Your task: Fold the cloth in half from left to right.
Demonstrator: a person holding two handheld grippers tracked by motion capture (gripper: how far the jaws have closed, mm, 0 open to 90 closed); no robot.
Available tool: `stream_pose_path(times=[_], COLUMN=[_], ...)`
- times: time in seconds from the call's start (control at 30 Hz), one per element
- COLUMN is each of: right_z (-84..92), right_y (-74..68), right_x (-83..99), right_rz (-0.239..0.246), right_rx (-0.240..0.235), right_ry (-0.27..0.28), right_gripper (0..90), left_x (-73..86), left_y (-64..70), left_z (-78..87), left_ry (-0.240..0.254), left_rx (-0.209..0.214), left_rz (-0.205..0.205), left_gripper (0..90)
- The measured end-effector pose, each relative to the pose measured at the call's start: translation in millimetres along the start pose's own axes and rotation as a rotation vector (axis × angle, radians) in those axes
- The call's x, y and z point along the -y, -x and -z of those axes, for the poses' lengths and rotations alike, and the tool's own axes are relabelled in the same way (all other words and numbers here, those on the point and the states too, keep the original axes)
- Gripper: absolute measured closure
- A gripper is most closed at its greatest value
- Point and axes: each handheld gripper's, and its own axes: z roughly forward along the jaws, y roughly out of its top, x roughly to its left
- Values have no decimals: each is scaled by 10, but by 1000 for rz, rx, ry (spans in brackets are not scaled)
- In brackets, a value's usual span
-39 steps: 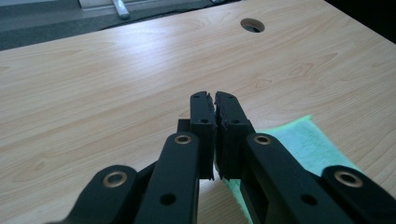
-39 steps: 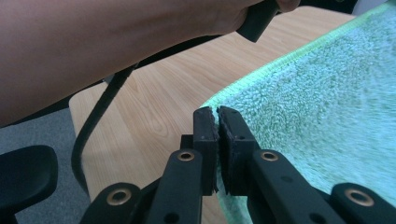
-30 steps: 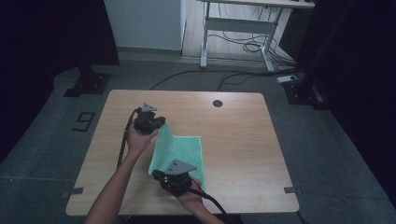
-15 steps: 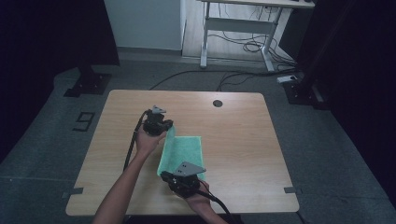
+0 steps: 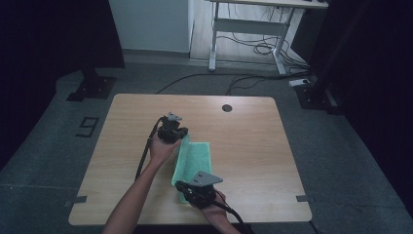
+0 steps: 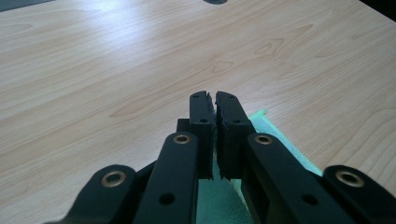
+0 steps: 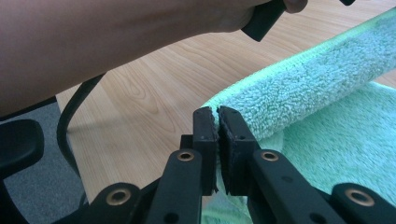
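A green terry towel [image 5: 197, 156] lies in the middle of the wooden table [image 5: 248, 131], its left edge raised and curling over to the right. My left gripper [image 5: 183, 137] is shut on that edge's far corner, and a sliver of green towel [image 6: 264, 125] shows beside its closed jaws [image 6: 215, 99]. The right gripper [image 5: 180, 185] is shut on the near corner of the same edge. In the right gripper view the towel [image 7: 308, 88] forms a rolled fold running away from the pinched jaws [image 7: 217, 113].
A round dark grommet [image 5: 227, 107] sits near the table's far edge. The person's left forearm [image 7: 107, 37] and a black cable [image 7: 70, 121] cross the right gripper view. A desk frame [image 5: 243, 34] and floor cables stand beyond the table.
Both grippers have moved to the right and slightly down with the towel's raised edge, so the fold has carried further over the part lying flat. Both grips stayed shut.
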Motion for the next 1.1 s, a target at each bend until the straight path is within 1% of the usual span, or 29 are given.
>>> stream_pose_path(times=[0.37, 0.63, 0.93, 1.1], right_z=[93, 105, 125, 143], right_y=[83, 77, 87, 118], right_x=[140, 195, 239, 265], right_rz=[-23, -26, -32, -41], right_rx=[15, 17, 19, 26], right_ry=[-15, -29, -34, -37], right_gripper=[851, 850, 850, 850], left_x=[5, 18, 72, 70], left_y=[86, 151, 172, 181], left_z=[-81, -137, -213, -240], left_ry=[-15, -25, -34, -34], left_rx=[14, 26, 28, 26], left_rz=[-8, -17, -7, -1], left_gripper=[857, 856, 854, 852])
